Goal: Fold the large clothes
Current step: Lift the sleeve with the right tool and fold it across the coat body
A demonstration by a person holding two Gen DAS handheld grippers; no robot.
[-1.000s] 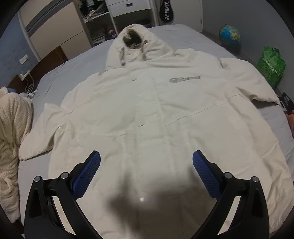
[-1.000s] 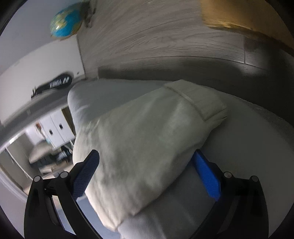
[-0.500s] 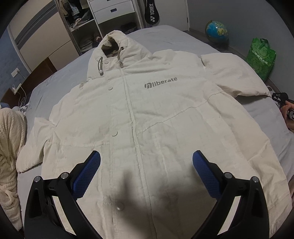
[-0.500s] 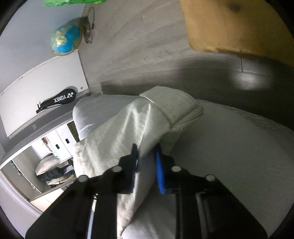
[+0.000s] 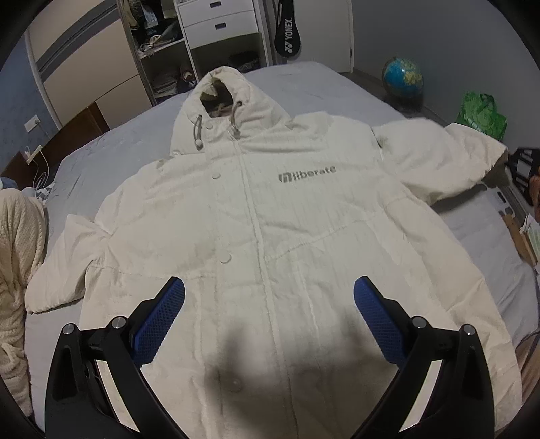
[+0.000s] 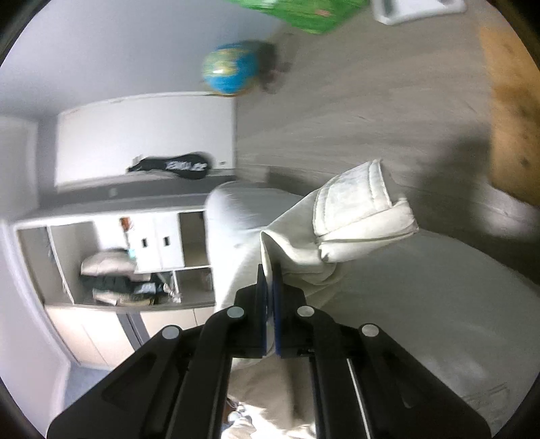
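Two grippers in play, one jacket. Your left gripper hangs over the lower front of the cream hooded jacket, blue pads spread wide with nothing between them, not touching the cloth; its shadow falls on the hem area. Jacket lies face up, flat on the grey bed, hood toward the far end by the shelving unit, zip closed down the middle, grey "liberate" logo on the chest. Sleeve on the picture's left lies out flat on the sheet near a fluffy cream blanket at the bed's edge. Sleeve on the picture's right is lifted off the bed at its cuff end. Your right gripper is clamped tight on that sleeve, the pads pinching a thin fold of fabric just behind the cuff; the cuff sticks up and out past the fingertips, clear of the mattress. Right wrist view is rolled sideways and motion-blurred. Globe and green bag sit on the wood floor beyond the bed. Black racket bag hangs against the white door by the shelves.
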